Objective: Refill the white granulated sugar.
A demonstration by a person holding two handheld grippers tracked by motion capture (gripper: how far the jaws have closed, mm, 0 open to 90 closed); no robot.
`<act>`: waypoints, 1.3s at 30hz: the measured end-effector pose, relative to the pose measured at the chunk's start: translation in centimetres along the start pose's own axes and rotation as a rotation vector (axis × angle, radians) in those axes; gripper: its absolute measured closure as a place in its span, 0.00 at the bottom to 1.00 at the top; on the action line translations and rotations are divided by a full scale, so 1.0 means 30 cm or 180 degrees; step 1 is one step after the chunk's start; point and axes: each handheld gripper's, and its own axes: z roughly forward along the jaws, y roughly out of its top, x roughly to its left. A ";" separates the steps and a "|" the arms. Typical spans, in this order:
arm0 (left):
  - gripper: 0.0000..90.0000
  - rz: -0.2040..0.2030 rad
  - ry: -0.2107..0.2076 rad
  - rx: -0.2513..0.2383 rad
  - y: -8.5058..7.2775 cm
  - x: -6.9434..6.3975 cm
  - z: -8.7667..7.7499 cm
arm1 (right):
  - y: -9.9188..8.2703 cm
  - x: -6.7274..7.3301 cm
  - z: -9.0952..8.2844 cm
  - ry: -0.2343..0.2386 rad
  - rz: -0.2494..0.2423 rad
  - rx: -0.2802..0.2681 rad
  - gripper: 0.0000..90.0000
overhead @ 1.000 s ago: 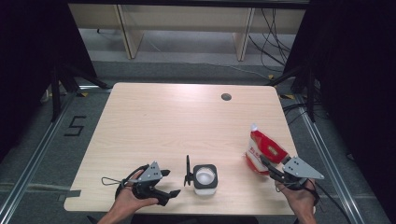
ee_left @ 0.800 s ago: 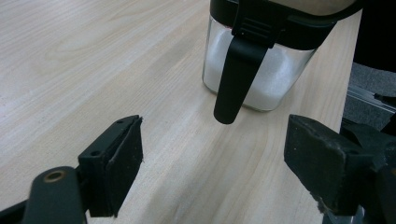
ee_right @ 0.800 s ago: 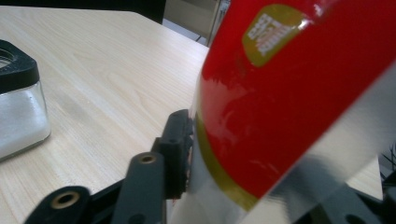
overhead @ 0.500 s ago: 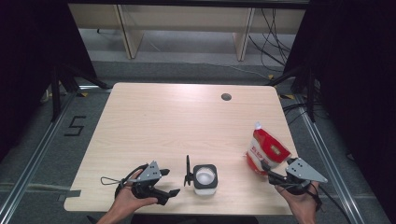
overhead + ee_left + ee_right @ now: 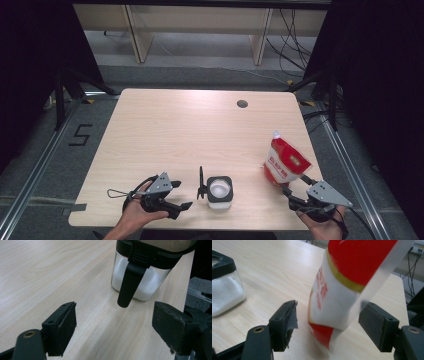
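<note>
Red-and-white pouch [image 5: 285, 162] stands upright near the right edge of the table [image 5: 200, 130], toward the person's side, tilted slightly, its white spout corner pointing up and away. Right gripper [image 5: 295, 192] sits just behind it, held in the person's right hand [image 5: 322, 222]. Its jaws have just been opening and now stand wide. In the right gripper view the pouch [image 5: 342, 287] is between the two black pads [image 5: 287, 322], with a visible gap on each side; neither pad presses on it. The pouch bottom rests on the table.

Glass jar [image 5: 219, 191] with a black rim, holding white grains, stands near the front edge at mid-table, well apart from the pouch. A black flap [image 5: 201, 184] hangs open on the jar's left side; in the left gripper view this flap [image 5: 130, 282] points down toward the tabletop.

Left gripper [image 5: 182, 205] lies low just left of the jar, in the person's left hand [image 5: 137, 215]. Jaws wide, nothing between them, aimed at the jar [image 5: 140, 275] but not touching it.

A dark round hole [image 5: 242, 104] shows in the table's far right part.
</note>
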 end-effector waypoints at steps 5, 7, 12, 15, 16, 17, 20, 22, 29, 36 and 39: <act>0.21 -0.0004 -0.0038 0.0010 0.001 0.003 -0.001 | -0.010 0.026 -0.029 -0.0033 0.0136 0.0159 0.37; 0.21 -0.0006 -0.0014 -0.0017 -0.001 0.001 0.001 | -0.011 0.028 -0.033 -0.0027 0.0051 0.0132 0.35; 0.21 0.0083 -0.0038 -0.0006 0.003 0.009 -0.001 | -0.019 0.045 -0.047 -0.0020 0.0013 0.0235 0.35; 0.21 -0.0018 -0.0030 -0.0006 0.001 0.005 -0.003 | -0.026 0.069 -0.059 0.0020 0.0168 0.0381 0.34; 0.21 0.0040 0.0005 -0.0007 0.003 0.007 -0.004 | -0.028 0.059 -0.056 0.0023 0.0007 0.0329 0.33; 0.21 -0.0011 0.0012 -0.0007 0.002 0.005 -0.004 | -0.028 0.063 -0.056 0.0047 0.0005 0.0325 0.32; 0.21 -0.0024 0.0007 -0.0015 0.002 0.004 -0.004 | -0.028 0.079 -0.059 0.0076 0.0063 0.0340 0.31; 0.21 -0.0014 -0.0009 -0.0032 0.004 0.007 -0.004 | -0.028 0.080 -0.056 0.0121 0.0025 0.0328 0.30; 0.21 -0.0006 -0.0018 -0.0068 0.015 0.003 -0.013 | -0.027 0.097 -0.045 0.0283 0.0038 0.0340 0.25; 0.21 0.0015 -0.0006 -0.0129 0.034 -0.009 -0.025 | -0.030 0.117 -0.027 0.0441 -0.0135 0.0388 0.25; 0.21 0.0026 -0.0037 -0.0170 0.040 -0.009 -0.030 | -0.034 0.126 -0.023 0.0482 -0.0105 0.0445 0.25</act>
